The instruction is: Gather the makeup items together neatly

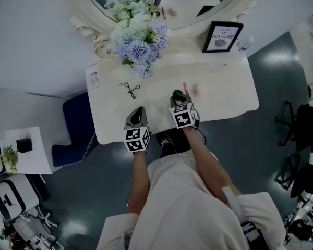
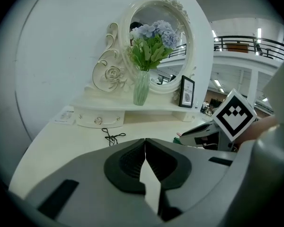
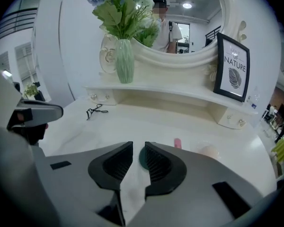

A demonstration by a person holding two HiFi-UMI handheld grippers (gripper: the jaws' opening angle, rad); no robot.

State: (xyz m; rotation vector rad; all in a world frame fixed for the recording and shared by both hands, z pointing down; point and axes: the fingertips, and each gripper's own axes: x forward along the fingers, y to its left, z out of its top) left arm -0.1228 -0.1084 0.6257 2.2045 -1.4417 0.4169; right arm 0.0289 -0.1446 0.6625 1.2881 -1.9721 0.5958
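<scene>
On the white desk [image 1: 224, 95], a thin pink stick [image 1: 185, 86] lies just beside a pale round puff [image 1: 197, 89], near the right gripper [image 3: 138, 148], whose jaws stand a little apart and hold nothing. A black eyelash curler [image 1: 131, 90] lies well apart, to the left. The left gripper [image 2: 145, 141] is closed and empty. A green vase [image 3: 125, 60] holds blue and white flowers [image 1: 138, 35].

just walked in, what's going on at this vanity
A person at a white vanity table holds a gripper in each hand, tidying makeup. The right gripper hangs open over a small dark green item, beside a pink stick and a pale round puff. The left gripper is shut and empty. A black eyelash curler lies off on its own, farther left.
</scene>
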